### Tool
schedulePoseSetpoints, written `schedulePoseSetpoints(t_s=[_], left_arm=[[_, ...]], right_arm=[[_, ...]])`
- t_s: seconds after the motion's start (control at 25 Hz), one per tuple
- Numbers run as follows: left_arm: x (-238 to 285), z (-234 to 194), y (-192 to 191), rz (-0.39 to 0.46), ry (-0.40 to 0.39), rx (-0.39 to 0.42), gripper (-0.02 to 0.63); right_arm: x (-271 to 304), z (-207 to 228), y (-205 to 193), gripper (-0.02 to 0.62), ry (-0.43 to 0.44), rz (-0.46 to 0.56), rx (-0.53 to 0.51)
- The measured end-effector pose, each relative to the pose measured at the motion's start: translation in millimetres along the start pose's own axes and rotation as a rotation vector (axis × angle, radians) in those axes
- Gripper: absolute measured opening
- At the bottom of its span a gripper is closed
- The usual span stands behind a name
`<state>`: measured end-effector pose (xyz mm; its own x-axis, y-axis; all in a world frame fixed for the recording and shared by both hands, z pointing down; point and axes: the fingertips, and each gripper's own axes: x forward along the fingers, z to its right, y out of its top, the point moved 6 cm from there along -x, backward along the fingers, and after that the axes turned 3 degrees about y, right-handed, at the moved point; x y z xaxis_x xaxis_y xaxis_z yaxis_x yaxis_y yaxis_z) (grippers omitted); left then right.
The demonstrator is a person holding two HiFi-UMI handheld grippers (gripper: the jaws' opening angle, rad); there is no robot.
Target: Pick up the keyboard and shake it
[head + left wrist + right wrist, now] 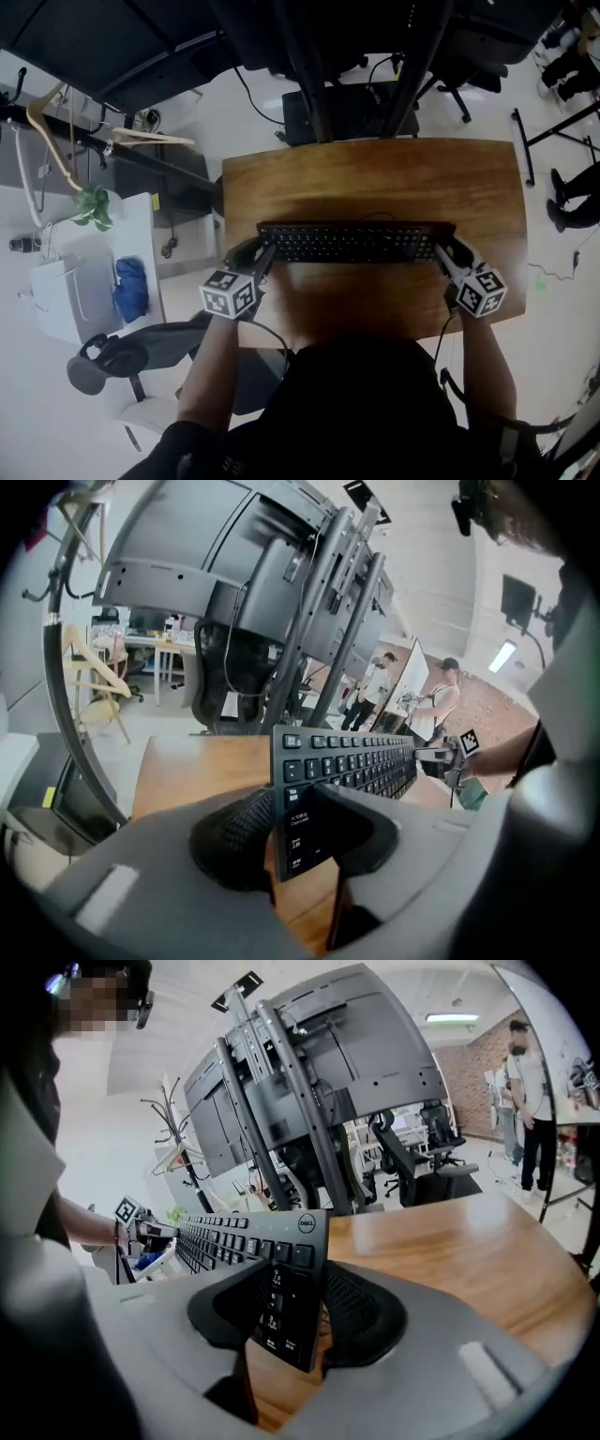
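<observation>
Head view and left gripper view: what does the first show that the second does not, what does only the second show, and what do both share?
Only the head view: the whole keyboard from above, plus a blue bundle and a green plant off to the left.
Only the left gripper view: the pads of the left tongs pressing on both faces of the keyboard's left end, the print on its keys, and people standing far off.
Both: the keyboard, the wooden table, and the right tongs at the other end.

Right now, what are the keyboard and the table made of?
The keyboard: probably plastic, matte black; the keys look dull, with white print. The table: looks like wood or wood veneer, brown with streaky grain and a soft sheen.
</observation>
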<state>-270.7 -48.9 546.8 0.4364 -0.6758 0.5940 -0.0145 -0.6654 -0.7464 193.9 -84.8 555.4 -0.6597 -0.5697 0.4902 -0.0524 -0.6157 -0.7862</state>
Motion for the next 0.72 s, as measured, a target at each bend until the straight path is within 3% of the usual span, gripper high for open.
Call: schedulePoseSetpoints(t_s=[0.32, 0.72], left_arm=[[-48.9, 21.9, 58.4, 0.205, 0.039, 0.108, 0.127], [-105.0, 51.2, 117.5, 0.417, 0.087, 0.233, 0.129]], right_arm=[[-27.6, -24.5, 68.1, 0.176, 0.016, 0.174, -0.151], [-67.2, -57.1, 126.6, 0.175, 0.040, 0.350, -0.262]])
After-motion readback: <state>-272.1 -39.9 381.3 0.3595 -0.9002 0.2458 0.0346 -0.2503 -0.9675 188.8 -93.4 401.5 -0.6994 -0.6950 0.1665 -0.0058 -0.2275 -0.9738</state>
